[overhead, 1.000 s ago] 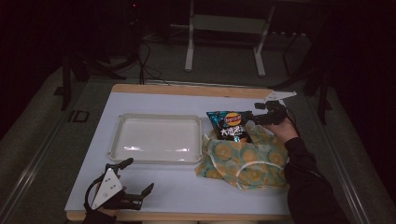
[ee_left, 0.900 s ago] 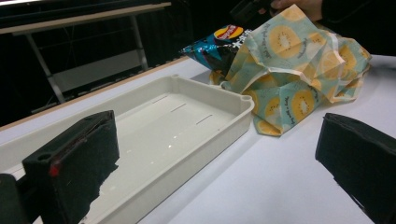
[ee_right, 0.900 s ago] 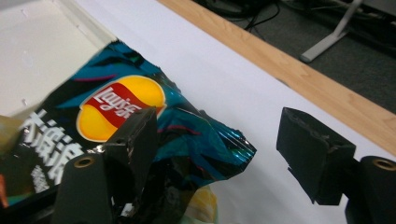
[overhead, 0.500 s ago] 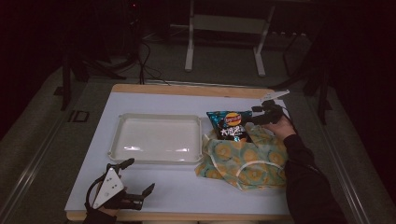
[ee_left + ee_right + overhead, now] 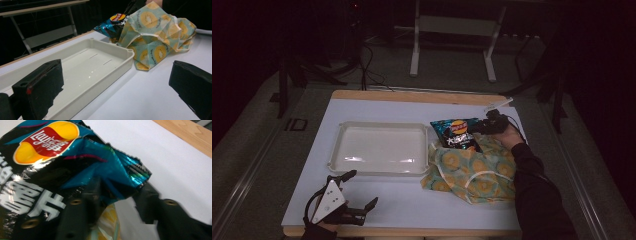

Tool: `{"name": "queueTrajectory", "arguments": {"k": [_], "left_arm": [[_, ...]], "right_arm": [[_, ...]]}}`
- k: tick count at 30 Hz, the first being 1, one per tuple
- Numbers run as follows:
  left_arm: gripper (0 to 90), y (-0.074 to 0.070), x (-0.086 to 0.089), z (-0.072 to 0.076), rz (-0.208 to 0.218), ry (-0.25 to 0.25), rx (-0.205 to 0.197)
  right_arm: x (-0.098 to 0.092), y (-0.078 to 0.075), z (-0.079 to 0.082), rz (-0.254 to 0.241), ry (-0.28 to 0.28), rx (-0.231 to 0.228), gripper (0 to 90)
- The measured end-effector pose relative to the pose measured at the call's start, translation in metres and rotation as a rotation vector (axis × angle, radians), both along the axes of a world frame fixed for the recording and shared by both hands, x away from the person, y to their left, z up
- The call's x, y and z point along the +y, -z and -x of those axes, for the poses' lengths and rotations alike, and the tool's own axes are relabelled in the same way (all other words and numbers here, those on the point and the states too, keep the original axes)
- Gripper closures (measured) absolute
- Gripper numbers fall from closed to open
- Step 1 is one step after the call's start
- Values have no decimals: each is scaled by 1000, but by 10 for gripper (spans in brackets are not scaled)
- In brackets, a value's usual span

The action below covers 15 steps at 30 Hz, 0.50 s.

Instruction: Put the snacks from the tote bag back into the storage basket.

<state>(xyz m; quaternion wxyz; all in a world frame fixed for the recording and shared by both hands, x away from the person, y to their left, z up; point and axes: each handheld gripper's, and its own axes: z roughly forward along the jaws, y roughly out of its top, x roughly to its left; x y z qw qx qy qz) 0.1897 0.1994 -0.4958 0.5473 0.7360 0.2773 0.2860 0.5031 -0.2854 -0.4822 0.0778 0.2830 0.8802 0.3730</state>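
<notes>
A blue and black chip bag [image 5: 456, 134] lies on the table with its lower end on a kiwi-print cloth bag [image 5: 472, 172]. My right gripper [image 5: 477, 127] is at the chip bag's right top corner. In the right gripper view its jaws [image 5: 122, 187] stand apart on either side of that crinkled corner of the chip bag [image 5: 50, 162], with white table showing in the gap. My left gripper [image 5: 362, 187] rests open near the table's front left edge. Between its jaws [image 5: 116, 72] is bare table, with the cloth bag [image 5: 155, 37] beyond.
A shallow white tray [image 5: 337, 150] with nothing in it sits left of the chip bag; its corner [image 5: 130, 53] nearly touches the cloth bag. The table's wooden back edge [image 5: 412, 95] runs behind. A metal stand [image 5: 452, 45] is on the floor beyond.
My right gripper has moved left to the chip bag's corner. The bag, the cloth bag, the tray and my left gripper have stayed put.
</notes>
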Motion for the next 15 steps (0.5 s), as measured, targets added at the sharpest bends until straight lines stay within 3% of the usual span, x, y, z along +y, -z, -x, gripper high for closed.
{"name": "queueTrajectory", "arguments": {"k": [2, 4, 5, 7, 12, 15], "left_arm": [[0, 0, 0, 0, 0, 1, 0], [0, 0, 0, 0, -1, 1, 0], [0, 0, 0, 0, -1, 2, 0], [0, 0, 0, 0, -1, 2, 0], [0, 0, 0, 0, -4, 3, 0], [0, 0, 0, 1, -3, 2, -1]], "right_arm": [[0, 0, 0, -12, -2, 1, 633], [2, 1, 0, -31, -2, 11, 726], [3, 1, -1, -41, -3, 12, 819], [5, 0, 1, -22, -7, -4, 895], [10, -5, 7, 12, 5, -50, 900], [9, -9, 9, 5, 13, -60, 900]]}}
